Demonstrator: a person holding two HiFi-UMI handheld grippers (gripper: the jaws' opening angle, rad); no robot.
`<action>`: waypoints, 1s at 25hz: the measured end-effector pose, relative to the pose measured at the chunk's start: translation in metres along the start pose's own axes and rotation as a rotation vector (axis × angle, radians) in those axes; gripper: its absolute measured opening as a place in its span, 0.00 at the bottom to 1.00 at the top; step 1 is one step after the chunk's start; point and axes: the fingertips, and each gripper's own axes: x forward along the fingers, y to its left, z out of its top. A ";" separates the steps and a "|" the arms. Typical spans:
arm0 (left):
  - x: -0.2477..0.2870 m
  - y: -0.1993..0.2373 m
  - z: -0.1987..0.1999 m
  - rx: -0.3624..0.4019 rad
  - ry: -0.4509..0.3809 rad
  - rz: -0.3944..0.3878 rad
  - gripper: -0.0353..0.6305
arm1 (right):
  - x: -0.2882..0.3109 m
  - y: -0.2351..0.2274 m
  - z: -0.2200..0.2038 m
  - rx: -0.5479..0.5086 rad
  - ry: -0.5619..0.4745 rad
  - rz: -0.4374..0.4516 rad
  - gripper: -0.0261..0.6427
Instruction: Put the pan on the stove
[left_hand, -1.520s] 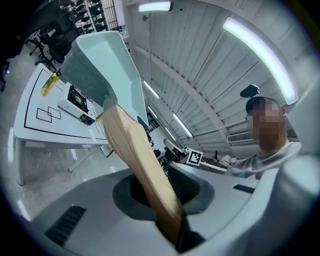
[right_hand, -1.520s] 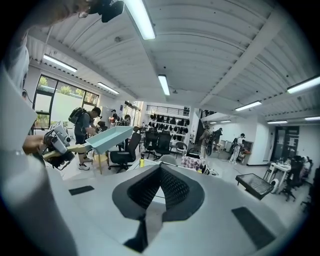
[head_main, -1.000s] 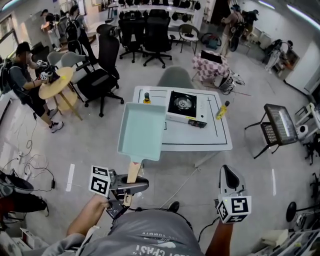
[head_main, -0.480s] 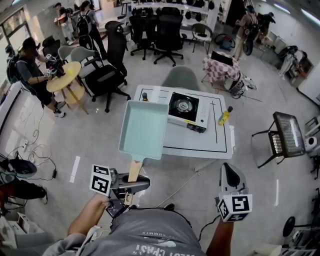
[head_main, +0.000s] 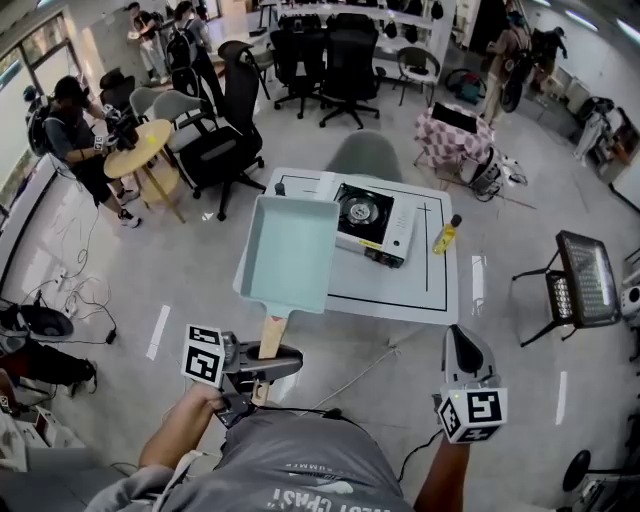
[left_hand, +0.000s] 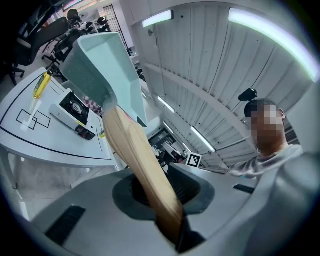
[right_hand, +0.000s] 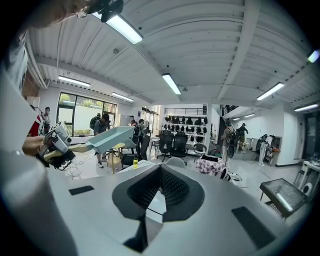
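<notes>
Left gripper (head_main: 266, 364) clamping pan (head_main: 290, 252) handle (wooden), stove (head_main: 372, 222) on table (head_main: 440, 285)

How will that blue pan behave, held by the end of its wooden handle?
Probably rigid: the pan juts straight from the left hand-held gripper without sagging. Likely front-heavy, since only the end of the wooden handle is clamped, so it may pivot.
</notes>
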 end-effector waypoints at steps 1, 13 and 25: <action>0.006 -0.001 0.001 -0.001 -0.003 -0.001 0.16 | -0.001 -0.006 -0.002 0.005 0.000 -0.001 0.06; 0.048 0.022 0.022 -0.014 0.042 -0.027 0.16 | -0.010 -0.049 -0.025 0.059 0.014 -0.071 0.06; 0.072 0.062 0.071 0.010 0.158 -0.133 0.16 | -0.010 -0.067 -0.017 0.093 0.044 -0.255 0.06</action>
